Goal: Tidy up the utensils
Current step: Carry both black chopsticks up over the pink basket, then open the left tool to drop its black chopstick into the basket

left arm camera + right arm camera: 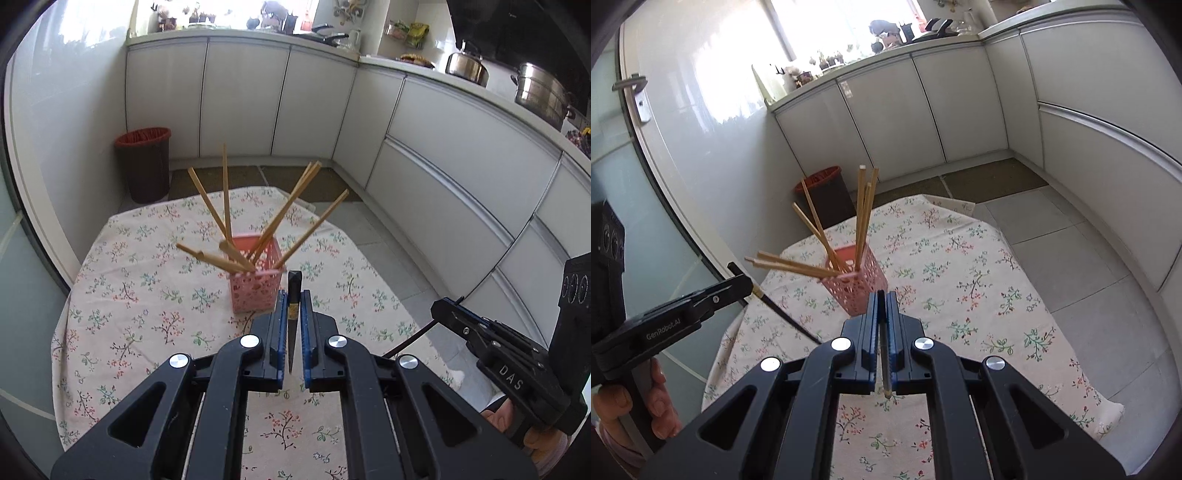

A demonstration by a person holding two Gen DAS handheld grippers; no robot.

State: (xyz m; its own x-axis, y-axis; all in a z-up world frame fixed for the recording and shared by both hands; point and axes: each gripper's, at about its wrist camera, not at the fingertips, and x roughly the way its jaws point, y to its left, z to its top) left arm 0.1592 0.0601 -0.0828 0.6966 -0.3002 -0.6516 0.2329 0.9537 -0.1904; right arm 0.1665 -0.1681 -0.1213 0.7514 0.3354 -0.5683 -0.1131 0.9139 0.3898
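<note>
pinching chopstick (293,295) (left tongs (294,295))

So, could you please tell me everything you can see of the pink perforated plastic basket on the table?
The pink perforated plastic basket is a small, square-sided holder with latticed walls and an open top. It stands upright on the floral tablecloth, near the middle of the table. Several light wooden chopsticks stand inside it, fanning outward and leaning on its rim, some tipped low to one side. Neither gripper touches it; both hover just short of it.

Pink lattice basket (254,291), tan chopsticks (295,197), floral cream tablecloth (147,295) (red and green sprigs), black chopstick (294,288)
</note>
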